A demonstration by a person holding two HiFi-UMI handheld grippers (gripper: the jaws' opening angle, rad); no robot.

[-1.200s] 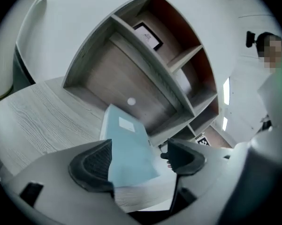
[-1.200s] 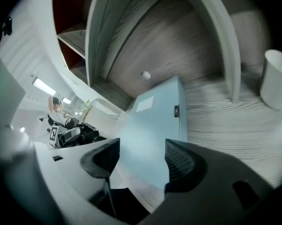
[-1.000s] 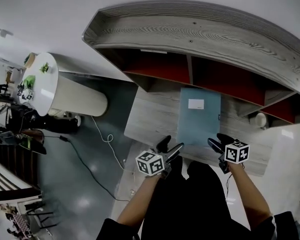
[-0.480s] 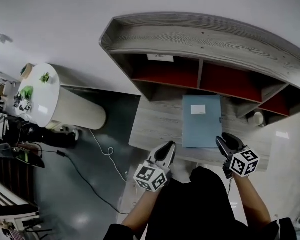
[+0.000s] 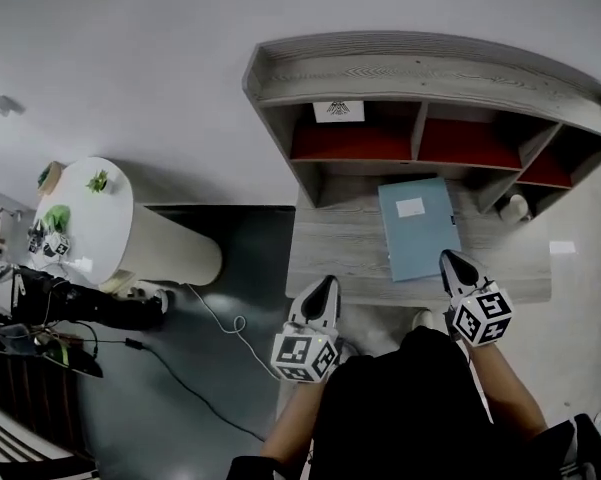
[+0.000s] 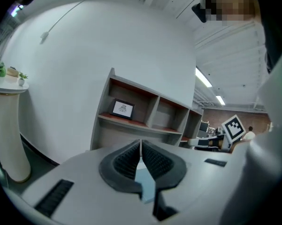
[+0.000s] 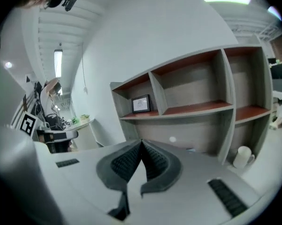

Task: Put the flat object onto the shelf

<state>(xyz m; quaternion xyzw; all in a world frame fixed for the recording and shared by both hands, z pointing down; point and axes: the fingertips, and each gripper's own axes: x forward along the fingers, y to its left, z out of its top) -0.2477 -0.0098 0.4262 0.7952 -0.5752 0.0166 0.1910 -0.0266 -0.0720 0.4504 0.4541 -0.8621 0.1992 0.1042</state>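
Observation:
The flat object is a light blue folder (image 5: 418,226) with a white label. It lies on the grey wooden desk (image 5: 340,258), just in front of the shelf unit (image 5: 420,68), whose compartments have red floors. My left gripper (image 5: 325,285) is shut and empty, at the desk's front edge left of the folder. My right gripper (image 5: 449,259) is shut and empty too, its tip by the folder's near right corner. In the left gripper view the jaws (image 6: 141,146) meet, with a patch of the blue folder (image 6: 146,185) showing behind them. In the right gripper view the gripper (image 7: 141,145) is also shut.
A framed picture (image 5: 338,110) stands in the shelf's left compartment. A white mug (image 5: 517,209) sits at the desk's right end, under the shelf. A round white pedestal table (image 5: 90,218) with small plants stands to the left. A cable (image 5: 220,318) trails over the dark floor.
Both grippers have closed and drawn back from the folder's near edge toward the person. The folder stays flat on the desk. The head view has swung, so the shelf sits further right.

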